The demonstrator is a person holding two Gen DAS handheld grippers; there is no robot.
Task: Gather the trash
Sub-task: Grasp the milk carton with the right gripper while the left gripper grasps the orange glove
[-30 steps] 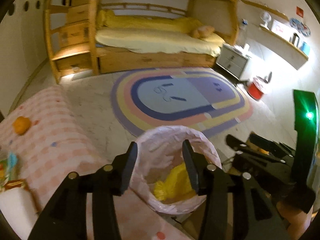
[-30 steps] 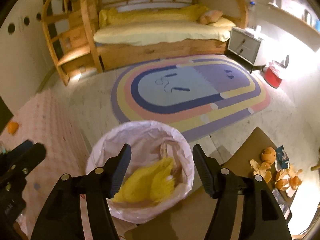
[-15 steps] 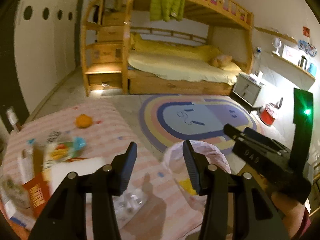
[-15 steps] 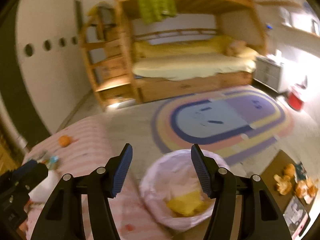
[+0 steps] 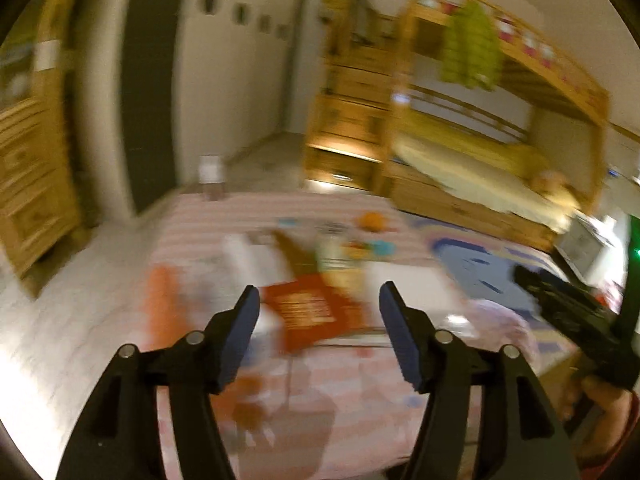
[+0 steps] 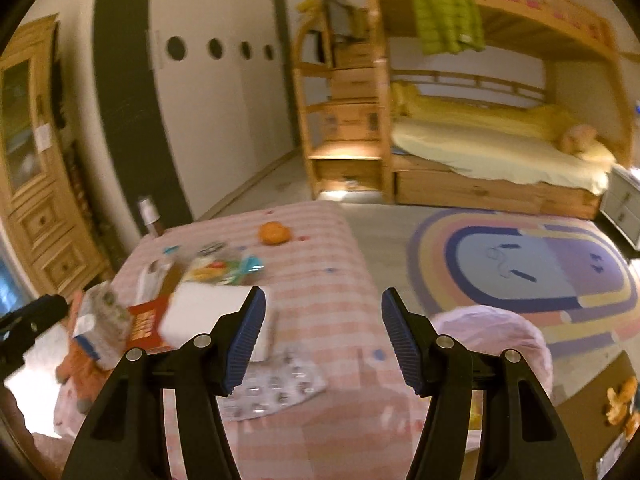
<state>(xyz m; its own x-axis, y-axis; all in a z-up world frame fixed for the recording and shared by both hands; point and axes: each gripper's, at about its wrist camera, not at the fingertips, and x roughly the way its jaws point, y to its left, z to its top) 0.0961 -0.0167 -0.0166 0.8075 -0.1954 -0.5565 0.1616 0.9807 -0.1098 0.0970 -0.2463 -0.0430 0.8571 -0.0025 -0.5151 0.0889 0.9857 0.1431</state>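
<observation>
Although motion blur degrades the left wrist view, the left gripper (image 5: 319,308) is legible at the lower centre of the frame with its jaws spread wide and nothing between them. Beyond them the pink-striped worktop (image 5: 312,396) carries a blurred heap of litter: a red printed packet (image 5: 310,312) at frame centre, a white item (image 5: 248,260) above and left of it, and an orange fruit (image 5: 372,221) toward the far edge. The right gripper (image 5: 576,312) enters at the right edge; its jaw state cannot be read from this view. A pale mass at the lower right may be the bin bag, but blur prevents confirmation.

From the right wrist view, the right gripper (image 6: 323,312) also stands released and empty, low centre. The worktop (image 6: 340,272) still holds a white box (image 6: 208,312) touching the red printed packet (image 6: 146,326), a crumpled wrapper (image 6: 100,322) at the left, a blister sheet (image 6: 276,390) just beside the left jaw, a colourful snack bag (image 6: 222,268) and the orange fruit (image 6: 274,233). The pink-lined trash bin (image 6: 496,332) sits at the lower right, off the worktop edge; its contents are largely hidden. Peel scraps (image 6: 622,394) lie on a brown surface at the far lower right.

Judgement: collection is at an early to middle stage. Most litter remains uncollected, and neither tool carries a piece.
</observation>
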